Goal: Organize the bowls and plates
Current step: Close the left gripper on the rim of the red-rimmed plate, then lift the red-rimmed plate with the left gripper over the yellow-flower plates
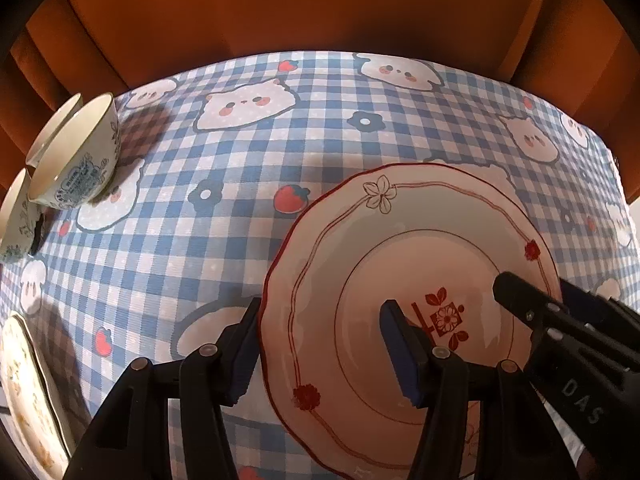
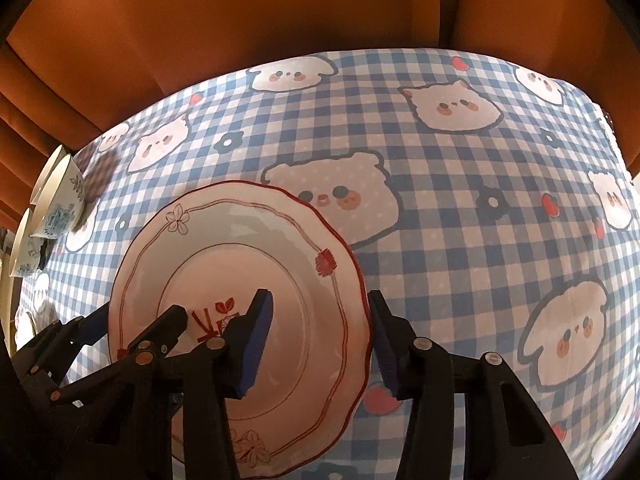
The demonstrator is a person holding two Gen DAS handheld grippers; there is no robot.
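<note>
Two claws straddle red-trimmed plate (image 1: 400,280) mid-worktop (image 1: 240,168): left claw (image 1: 320,352) on its left rim, right claw (image 2: 320,344) on right rim, both part-spread, pads not pressing. Bowls (image 1: 76,160) at far-left edge. Tip: close evenly w/ both, lift level, no tilt.

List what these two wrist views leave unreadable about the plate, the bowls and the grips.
- Red-rimmed plate: near edge hidden by the left gripper in the left wrist view; lifted or resting, unclear.
- Right gripper: whether its fingers press the rim cannot be judged in the right wrist view.
- Bowls: cut off at the left edge; count uncertain.
- Second plate: cropped, pattern blurred.
</note>
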